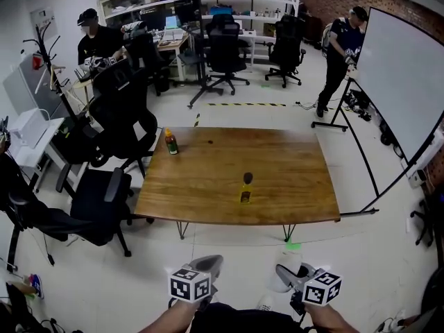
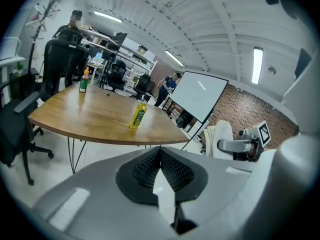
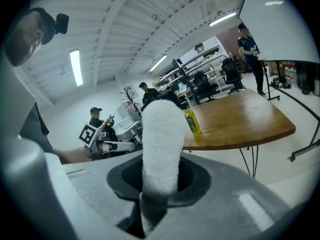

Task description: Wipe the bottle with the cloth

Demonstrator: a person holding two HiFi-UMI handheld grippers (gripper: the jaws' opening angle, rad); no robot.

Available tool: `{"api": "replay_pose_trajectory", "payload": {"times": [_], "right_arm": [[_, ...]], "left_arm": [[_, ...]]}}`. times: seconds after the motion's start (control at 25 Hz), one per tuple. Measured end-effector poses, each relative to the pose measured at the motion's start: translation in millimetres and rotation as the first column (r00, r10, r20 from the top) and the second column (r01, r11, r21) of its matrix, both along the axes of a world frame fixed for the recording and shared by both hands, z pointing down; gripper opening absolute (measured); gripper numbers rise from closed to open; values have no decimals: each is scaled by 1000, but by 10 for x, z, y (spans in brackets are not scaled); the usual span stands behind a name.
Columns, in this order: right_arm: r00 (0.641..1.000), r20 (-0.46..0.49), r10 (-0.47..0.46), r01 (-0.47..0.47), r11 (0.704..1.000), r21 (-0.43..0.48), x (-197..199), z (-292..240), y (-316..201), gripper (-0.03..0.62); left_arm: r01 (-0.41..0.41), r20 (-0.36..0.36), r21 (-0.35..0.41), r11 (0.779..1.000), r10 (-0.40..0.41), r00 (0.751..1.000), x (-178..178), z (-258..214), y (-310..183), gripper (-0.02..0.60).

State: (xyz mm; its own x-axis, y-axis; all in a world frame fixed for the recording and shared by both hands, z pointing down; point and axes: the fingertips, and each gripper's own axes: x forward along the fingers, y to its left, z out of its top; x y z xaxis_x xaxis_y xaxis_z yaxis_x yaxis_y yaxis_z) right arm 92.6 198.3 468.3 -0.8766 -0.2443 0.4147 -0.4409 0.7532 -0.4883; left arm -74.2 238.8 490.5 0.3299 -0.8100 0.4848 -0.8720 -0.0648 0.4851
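Note:
A yellow bottle [image 1: 245, 188] with a dark cap stands upright on the wooden table [image 1: 291, 186], near its front edge. It also shows in the left gripper view as the yellow bottle [image 2: 138, 115] and in the right gripper view as the yellow bottle [image 3: 192, 122]. Both grippers hang low in front of the table, well short of it. My left gripper [image 2: 160, 153] is shut with nothing between its jaws. My right gripper [image 3: 161, 176] is shut on a white cloth [image 3: 161, 134] that sticks up out of the jaws. In the head view the left gripper [image 1: 207, 266] and right gripper [image 1: 290, 276] sit side by side.
A second bottle [image 1: 171, 142] with an orange cap stands at the table's far left corner. Black office chairs [image 1: 104, 200] crowd the table's left side. A whiteboard on a stand [image 1: 402, 82] is at the right. People stand by desks and shelves at the back.

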Motion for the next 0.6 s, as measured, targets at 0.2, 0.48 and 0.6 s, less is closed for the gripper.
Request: {"api": "replay_pose_trajectory", "payload": {"times": [0.2,0.48,0.6], "right_arm": [[1000,7,-15,15,1000,1,68,38,77,71],[1000,21,0,0,1000,-10,99,66,120,71],[1000,22,7,-7,1000,-10,122,78,112,71]], "left_arm": [[-1,24,-18,1000,2,1000,65,26,64,17],[-9,43,-41,999,10,999,86,79,122,17],[-12,40,-32,999,14,999,114,65,82,17]]}}
